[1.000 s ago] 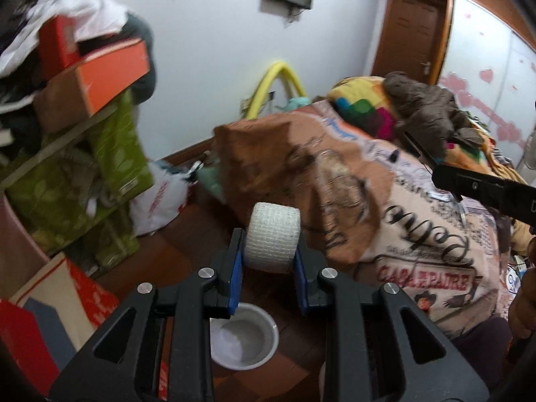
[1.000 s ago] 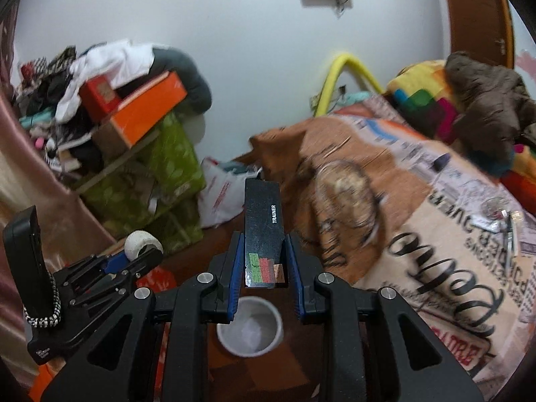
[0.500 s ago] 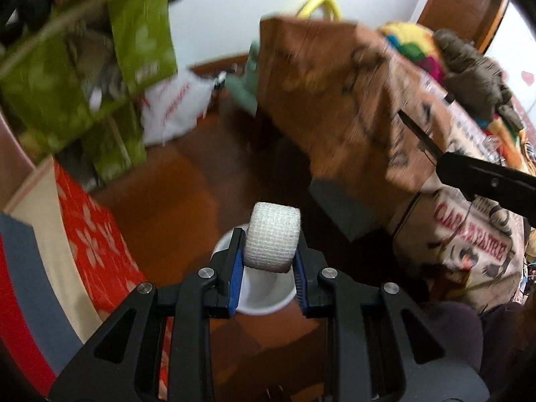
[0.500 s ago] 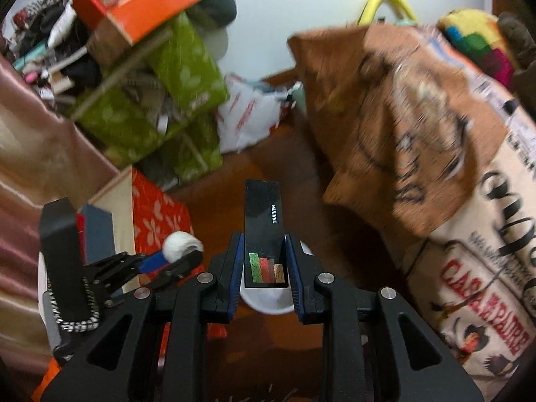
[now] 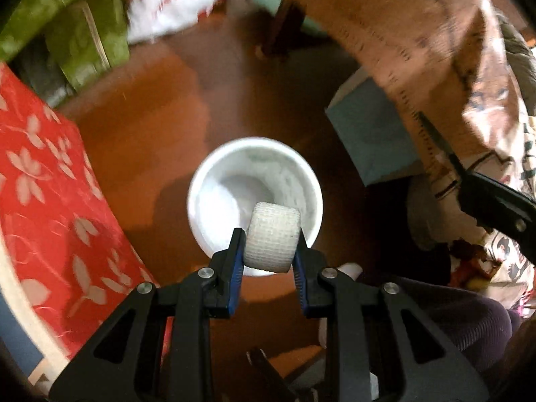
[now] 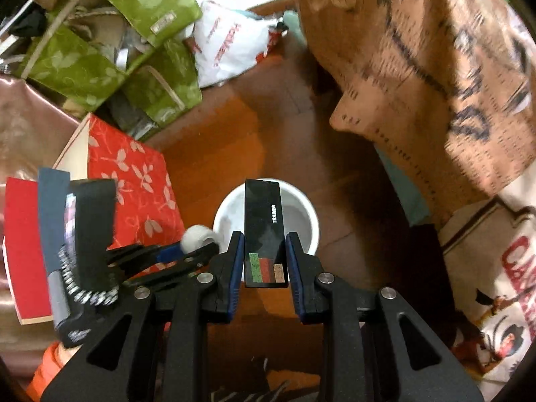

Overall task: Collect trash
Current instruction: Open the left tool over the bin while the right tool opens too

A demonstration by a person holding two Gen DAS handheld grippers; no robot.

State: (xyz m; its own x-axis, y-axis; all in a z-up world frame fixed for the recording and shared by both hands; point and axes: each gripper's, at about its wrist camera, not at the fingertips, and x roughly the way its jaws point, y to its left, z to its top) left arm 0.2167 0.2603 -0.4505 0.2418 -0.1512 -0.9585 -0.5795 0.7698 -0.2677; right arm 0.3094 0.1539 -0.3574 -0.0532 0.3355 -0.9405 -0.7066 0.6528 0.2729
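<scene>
My left gripper (image 5: 268,251) is shut on a white gauze roll (image 5: 272,236) and holds it above the near rim of a white round bin (image 5: 214,181) on the wooden floor. My right gripper (image 6: 263,254) is shut on a flat black box (image 6: 263,221) marked TRAINER, held above the same bin (image 6: 303,214). The left gripper with the roll (image 6: 196,234) shows at the left of the right wrist view. The black box's edge (image 5: 442,147) shows at the right of the left wrist view.
A red floral box (image 5: 43,181) stands left of the bin. Green floral boxes (image 6: 100,57) and a white plastic bag (image 6: 227,43) lie further back. A bed with a printed cover (image 6: 435,67) hangs at the right, with a teal box (image 5: 368,137) under its edge.
Both grippers tilted down and came over the white bin, still holding the roll and the black box. The wall and shelves left the view.
</scene>
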